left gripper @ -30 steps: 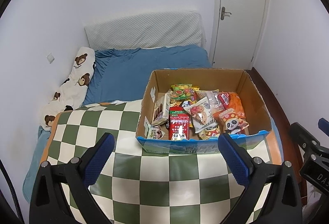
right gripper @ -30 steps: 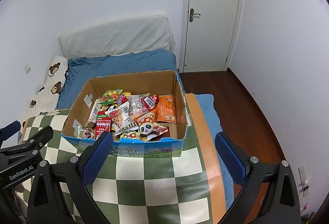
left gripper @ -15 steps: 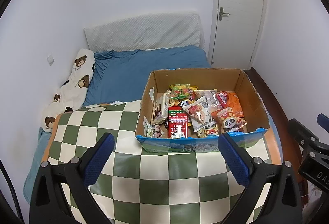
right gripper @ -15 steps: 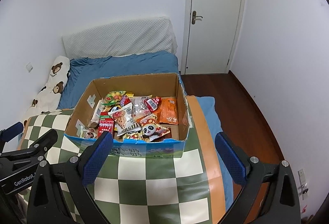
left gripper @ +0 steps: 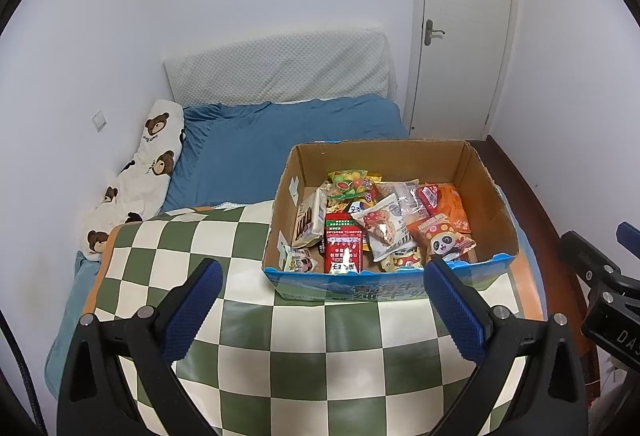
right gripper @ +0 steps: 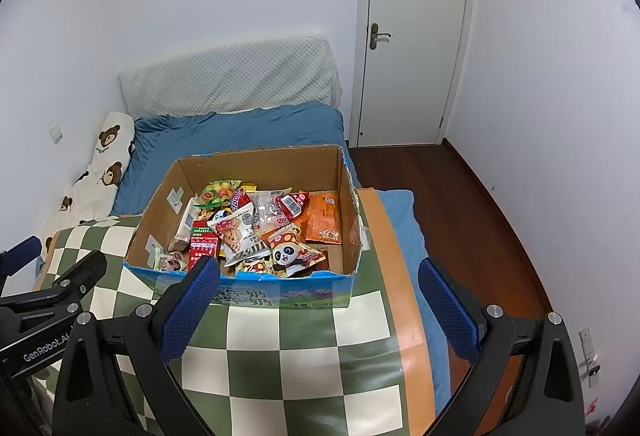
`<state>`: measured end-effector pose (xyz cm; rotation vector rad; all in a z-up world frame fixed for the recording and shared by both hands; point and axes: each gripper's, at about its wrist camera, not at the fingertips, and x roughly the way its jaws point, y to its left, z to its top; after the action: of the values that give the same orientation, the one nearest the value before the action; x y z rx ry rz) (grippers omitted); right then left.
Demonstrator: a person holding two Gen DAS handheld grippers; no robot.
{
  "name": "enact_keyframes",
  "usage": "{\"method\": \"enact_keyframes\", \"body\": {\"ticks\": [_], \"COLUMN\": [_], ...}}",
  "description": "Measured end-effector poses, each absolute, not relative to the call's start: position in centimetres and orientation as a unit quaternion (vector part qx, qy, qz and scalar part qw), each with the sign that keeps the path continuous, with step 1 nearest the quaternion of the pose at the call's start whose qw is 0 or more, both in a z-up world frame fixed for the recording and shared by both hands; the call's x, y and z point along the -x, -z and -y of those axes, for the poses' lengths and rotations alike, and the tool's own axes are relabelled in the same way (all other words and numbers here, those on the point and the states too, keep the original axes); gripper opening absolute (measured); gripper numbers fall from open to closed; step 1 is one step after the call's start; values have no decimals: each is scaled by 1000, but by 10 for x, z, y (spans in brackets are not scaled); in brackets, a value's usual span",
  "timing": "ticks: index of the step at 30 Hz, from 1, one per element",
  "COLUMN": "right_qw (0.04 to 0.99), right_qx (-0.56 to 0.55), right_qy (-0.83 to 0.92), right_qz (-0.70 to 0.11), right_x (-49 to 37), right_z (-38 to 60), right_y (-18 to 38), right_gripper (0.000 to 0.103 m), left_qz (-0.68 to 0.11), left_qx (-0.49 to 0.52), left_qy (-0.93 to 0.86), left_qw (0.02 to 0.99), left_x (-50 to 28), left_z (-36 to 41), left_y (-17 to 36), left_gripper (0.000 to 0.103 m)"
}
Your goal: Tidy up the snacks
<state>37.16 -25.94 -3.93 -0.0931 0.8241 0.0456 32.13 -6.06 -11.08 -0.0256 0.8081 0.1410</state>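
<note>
On green-and-cream checkered cloth (left gripper: 304, 348): open brown cardboard box (left gripper: 384, 156) of snack packets (left gripper: 384, 224) | left gripper (left gripper: 324, 300) spread wide, empty | right gripper (right gripper: 320, 300) spread wide, empty

The left gripper (left gripper: 322, 306) hangs wide apart (nothing between its pads) just before the cardboard box (left gripper: 390, 286) of snack packets (left gripper: 380, 224).

Both wrist views face the snack box (left gripper: 390, 282) from above.

Green-and-cream checked cloth (left gripper: 248, 320), blue sheet (left gripper: 280, 140), seemingly bear-printed white pillow (left gripper: 148, 172).
</note>
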Motion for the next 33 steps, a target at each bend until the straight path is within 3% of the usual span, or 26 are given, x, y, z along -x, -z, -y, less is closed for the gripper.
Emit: {"method": "enact_keyframes", "body": {"ticks": [33], "right_qw": [916], "right_qx": [35], "right_qy": [-25], "right_qz": [-399], "right_x": [-367], "right_z": [262], "right_y": [34], "right_gripper": [101], "left_qz": [-381], "left_qx": [12], "left_qy": [-76], "left_qw": [921], "left_x": [-316], "left_z": [62], "left_y": [100], "left_gripper": [103]}}
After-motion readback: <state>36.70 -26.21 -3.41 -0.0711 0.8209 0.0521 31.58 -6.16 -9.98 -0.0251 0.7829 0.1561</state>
